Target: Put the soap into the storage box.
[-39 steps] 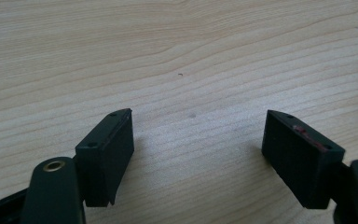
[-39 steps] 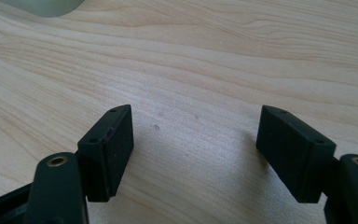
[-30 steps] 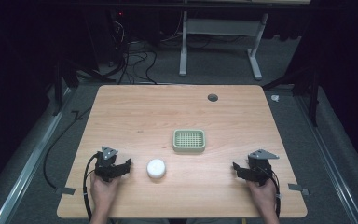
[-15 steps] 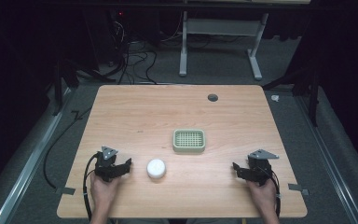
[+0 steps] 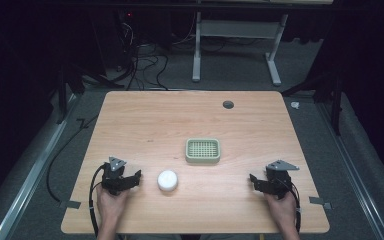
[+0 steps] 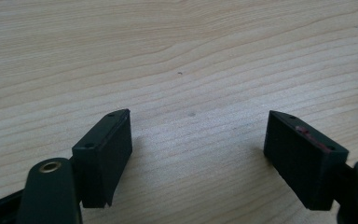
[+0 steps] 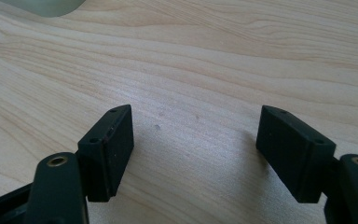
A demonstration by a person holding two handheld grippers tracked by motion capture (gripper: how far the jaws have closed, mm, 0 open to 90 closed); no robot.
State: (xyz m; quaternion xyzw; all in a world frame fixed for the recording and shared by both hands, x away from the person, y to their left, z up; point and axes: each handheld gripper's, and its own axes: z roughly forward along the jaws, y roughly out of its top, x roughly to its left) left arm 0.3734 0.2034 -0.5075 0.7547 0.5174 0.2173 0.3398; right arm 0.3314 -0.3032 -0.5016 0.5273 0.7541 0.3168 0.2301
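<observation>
While both tongs [image 5: 136,176] [image 5: 253,178] gape apart, 1 green slatted tray [image 5: 203,150] sits empty on the table [image 5: 155,125].

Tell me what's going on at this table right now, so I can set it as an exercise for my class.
A person sits at a wooden table with a set of tongs in each hand. The left tongs and right tongs both rest near the front edge, jaws wide open and holding nothing. Between them lie a small white round object, close to the left tongs, and a green slotted tray a little farther back near the middle. Neither item is being touched, so nothing has been picked up yet.
</observation>
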